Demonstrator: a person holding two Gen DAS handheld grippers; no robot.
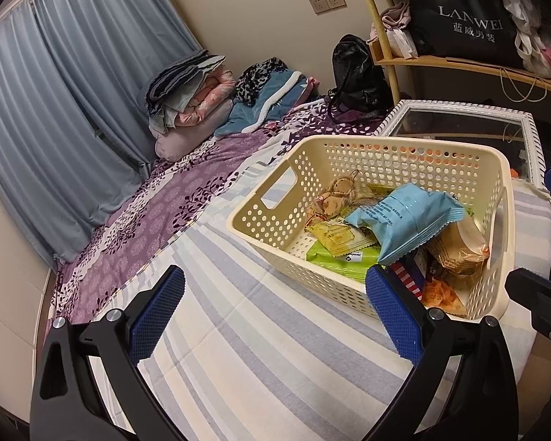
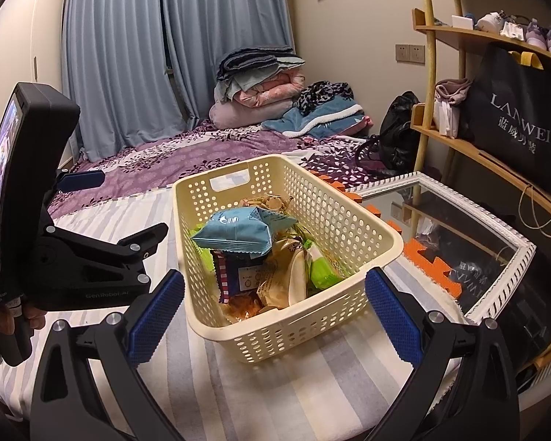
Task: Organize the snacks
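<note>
A: Bedroom. Blue curtains (image 2: pixel 172 47), folded quilts (image 2: pixel 257 88) against the wall, striped sheet over the bed (image 2: pixel 275 397). Cream basket (image 2: pixel 334 327) sits on the bed near its right edge, beside a white-framed mirror (image 2: pixel 496 294).

B: Snacks?

A: All in the basket. Blue packet (image 2: pixel 235 233) on top, green pack (image 2: pixel 325 270) and a tan bag (image 2: pixel 279 279) under it. None visible on the sheet.

B: Tongs?

A: Left tongs (image 1: pixel 275 312) spread wide, empty. Right tongs (image 2: pixel 275 312) spread wide, empty.

B: Which is nearer?

A: Right, I judge. The basket's short end faces it, squarely between the fingers, long axis running away toward the quilts. From the left tongs the basket lies ahead and to the right, cornerwise.

B: So right takes any next reach.

A: Likely; sorting looks almost finished.
</note>
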